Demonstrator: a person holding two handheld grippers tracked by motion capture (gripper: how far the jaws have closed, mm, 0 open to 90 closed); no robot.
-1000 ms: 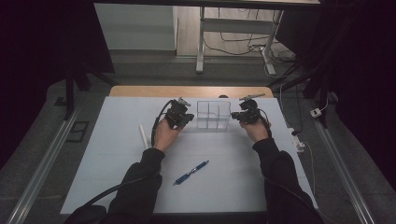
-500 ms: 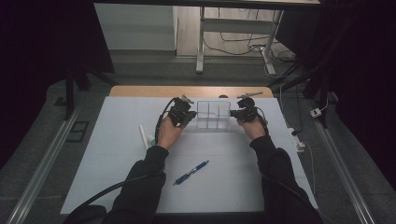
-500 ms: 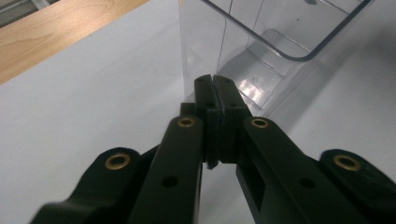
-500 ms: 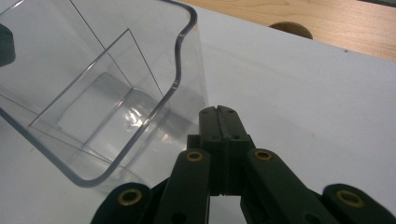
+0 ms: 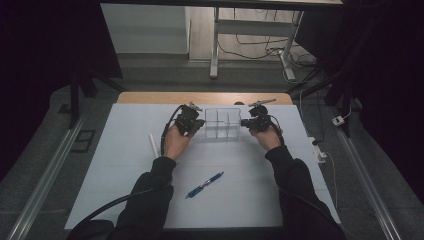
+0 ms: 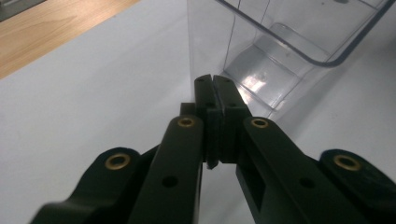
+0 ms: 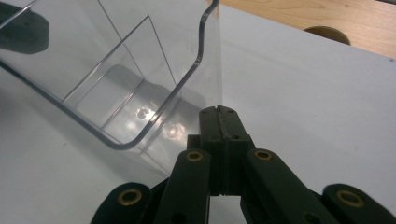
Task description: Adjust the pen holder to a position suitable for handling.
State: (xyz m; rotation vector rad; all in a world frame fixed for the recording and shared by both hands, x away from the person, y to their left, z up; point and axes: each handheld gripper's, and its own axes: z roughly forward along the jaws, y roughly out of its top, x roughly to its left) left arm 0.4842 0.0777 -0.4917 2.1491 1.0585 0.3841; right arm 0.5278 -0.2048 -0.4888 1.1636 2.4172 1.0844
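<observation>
Table: white sheet (image 5: pixel 125 200) over wood, a pen (image 5: pixel 205 184) near its front.
Box: clear divided box (image 5: pixel 223 123) at the far middle, nudged farther back than a second ago.
Left gripper (image 5: pixel 192 120): jaws pressed together, tips against the box's left end.
Right gripper (image 5: pixel 253 121): jaws pressed together, tips at its right end.
Meaning: likely squeezing the box between both to shift or lift it.

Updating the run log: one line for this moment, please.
left tool: shut, at clear divided box left end | right tool: shut, at right end | blue pen: on mat
</observation>
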